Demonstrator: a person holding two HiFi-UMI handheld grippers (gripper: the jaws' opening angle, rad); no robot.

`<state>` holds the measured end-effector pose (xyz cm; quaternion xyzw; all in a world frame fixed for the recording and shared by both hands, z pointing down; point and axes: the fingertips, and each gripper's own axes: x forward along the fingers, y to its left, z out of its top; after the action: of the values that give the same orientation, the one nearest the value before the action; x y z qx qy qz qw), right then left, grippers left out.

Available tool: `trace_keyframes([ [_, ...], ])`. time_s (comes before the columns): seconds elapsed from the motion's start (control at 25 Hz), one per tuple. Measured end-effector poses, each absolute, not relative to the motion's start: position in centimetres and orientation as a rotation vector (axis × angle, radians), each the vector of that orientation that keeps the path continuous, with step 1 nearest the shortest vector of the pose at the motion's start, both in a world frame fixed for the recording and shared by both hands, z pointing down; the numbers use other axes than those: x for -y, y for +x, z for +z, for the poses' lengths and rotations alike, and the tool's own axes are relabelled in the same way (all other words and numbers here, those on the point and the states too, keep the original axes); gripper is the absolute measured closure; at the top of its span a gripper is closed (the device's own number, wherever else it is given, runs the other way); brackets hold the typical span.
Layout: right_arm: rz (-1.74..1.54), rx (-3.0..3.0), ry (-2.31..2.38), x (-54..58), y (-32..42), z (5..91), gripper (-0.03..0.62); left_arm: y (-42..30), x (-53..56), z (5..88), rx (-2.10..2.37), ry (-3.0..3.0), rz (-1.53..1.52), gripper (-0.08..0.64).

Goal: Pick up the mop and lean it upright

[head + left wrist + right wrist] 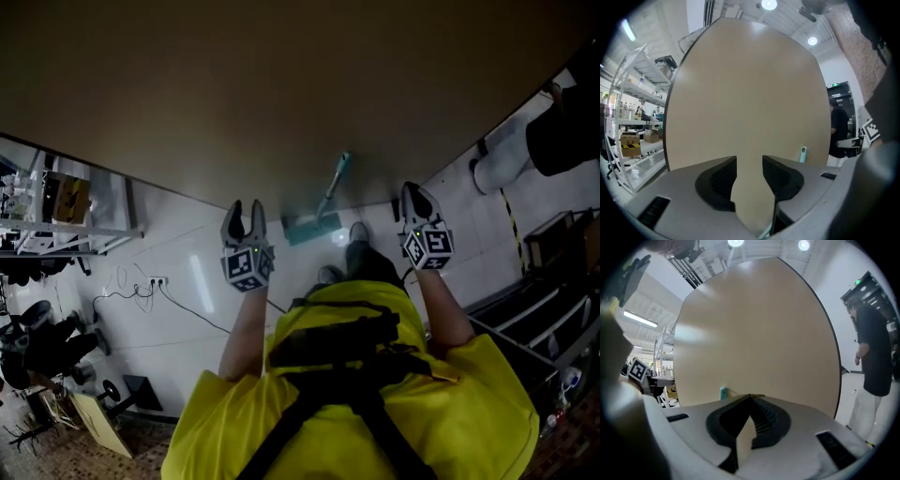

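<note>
A teal mop (323, 202) leans against the big beige panel (281, 94), its flat head (309, 227) on the white floor. My left gripper (246, 217) hangs just left of the mop head, jaws open with nothing between them. My right gripper (415, 199) is to the right of the mop, jaws shut and empty. In the left gripper view my left gripper (750, 161) faces the panel, with the mop handle's tip (802, 154) to its right. In the right gripper view my right gripper (751, 397) shows its tips meeting, with the handle tip (723, 392) to its left.
Metal shelving (66, 211) with boxes stands at the left. A power strip with cables (150, 281) lies on the floor. Dark steps (544, 314) rise at the right. A person in a dark top and white trousers (525, 150) stands beyond the panel's right end.
</note>
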<state>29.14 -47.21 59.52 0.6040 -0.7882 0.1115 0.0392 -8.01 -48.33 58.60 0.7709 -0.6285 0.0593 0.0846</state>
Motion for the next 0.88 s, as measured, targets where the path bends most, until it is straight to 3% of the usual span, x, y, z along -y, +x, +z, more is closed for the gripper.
trace_keyframes([
  [0.88, 0.252, 2.472, 1.862, 48.9, 24.5, 57.5, 0.589, -6.5, 48.6, 57.3, 1.761, 2.402, 0.148, 0.383],
])
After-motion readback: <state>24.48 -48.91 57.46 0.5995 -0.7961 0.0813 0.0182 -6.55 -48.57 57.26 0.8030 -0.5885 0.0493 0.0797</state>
